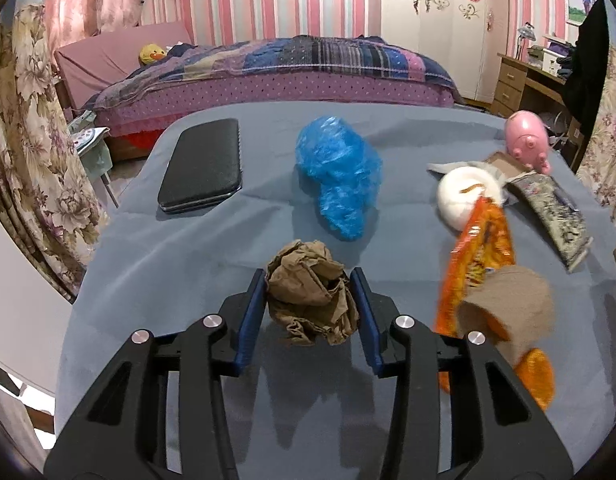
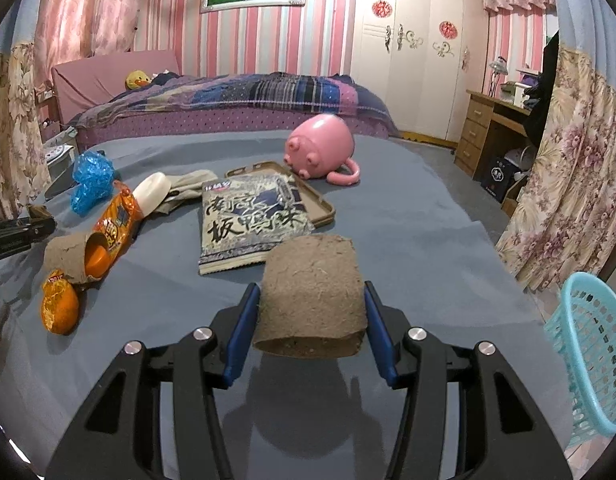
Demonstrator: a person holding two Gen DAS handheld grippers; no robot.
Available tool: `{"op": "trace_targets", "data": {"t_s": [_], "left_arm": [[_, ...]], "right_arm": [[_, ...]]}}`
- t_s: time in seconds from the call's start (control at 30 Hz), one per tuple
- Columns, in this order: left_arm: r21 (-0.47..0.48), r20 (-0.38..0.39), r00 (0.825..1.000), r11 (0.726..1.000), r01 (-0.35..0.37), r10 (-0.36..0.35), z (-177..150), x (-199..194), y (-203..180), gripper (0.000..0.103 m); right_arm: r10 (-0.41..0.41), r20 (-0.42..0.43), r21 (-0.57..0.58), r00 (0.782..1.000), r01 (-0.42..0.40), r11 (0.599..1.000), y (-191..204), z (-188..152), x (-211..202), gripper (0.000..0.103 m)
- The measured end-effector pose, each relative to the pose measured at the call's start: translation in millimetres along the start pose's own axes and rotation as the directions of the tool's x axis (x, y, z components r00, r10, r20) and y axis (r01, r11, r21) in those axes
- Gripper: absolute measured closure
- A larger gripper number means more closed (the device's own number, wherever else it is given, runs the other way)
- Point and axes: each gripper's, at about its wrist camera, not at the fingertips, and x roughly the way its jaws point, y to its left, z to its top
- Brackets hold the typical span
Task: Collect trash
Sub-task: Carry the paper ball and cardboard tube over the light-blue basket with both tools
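Now gripping: left gripper (image 1: 312, 292) with jaws pressed on both sides of a crumpled brown paper ball (image 1: 311, 303), just above the grey-blue desk (image 1: 187, 248). Right gripper (image 2: 311, 312) clamped on a brown cardboard tube (image 2: 311, 300), lifted clear of the cloth. Beyond, blue plastic wad (image 1: 340, 176), orange snack wrapper (image 1: 482, 240), second tube (image 2: 73, 258). Turquoise basket (image 2: 592, 364) at the right edge.

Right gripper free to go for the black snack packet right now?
Probably not: the right gripper is shut on a cardboard tube, so its jaws are occupied. The black snack packet lies unobstructed just ahead.
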Motion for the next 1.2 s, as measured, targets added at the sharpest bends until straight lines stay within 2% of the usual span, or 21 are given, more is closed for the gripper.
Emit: {"op": "trace_targets", "data": {"t_s": [0.1,0.33,0.5,0.9,1.07,1.2], "left_arm": [[0.022,0.029,0.999,1.000,-0.016,0.015,3.3,-15.2,-10.4,0.062],[-0.004,0.139,0.990,1.000,0.001,0.000,30.1,-61.9,-33.8,0.062],[0.025,0.194,0.981,1.000,0.018,-0.022,41.7,-85.0,-69.0,0.062],[0.087,0.204,0.961,0.981,0.171,-0.186,41.5,-106.0,-171.6,0.061],[0.150,0.200,0.950,0.966,0.212,-0.239,37.2,-108.7,-219.5,0.062],[0.185,0.173,0.937,0.944,0.273,-0.304,33.4,-104.8,-258.6,0.061]], "right_arm": [[-0.008,0.015,-0.003,1.000,0.008,1.000,-6.2,2.3,-5.7,0.052],[-0.030,0.061,0.009,0.998,0.030,1.000,-28.3,12.4,-23.8,0.052],[-0.049,0.082,0.035,0.995,0.047,0.998,-52.3,18.7,-37.9,0.052],[-0.168,0.095,0.084,0.981,0.160,0.984,-137.4,16.3,-69.8,0.052],[-0.225,0.084,0.121,0.971,0.214,0.969,-178.9,8.9,-77.8,0.052],[-0.272,0.073,0.139,0.959,0.261,0.955,-206.4,0.3,-86.9,0.052]]}}
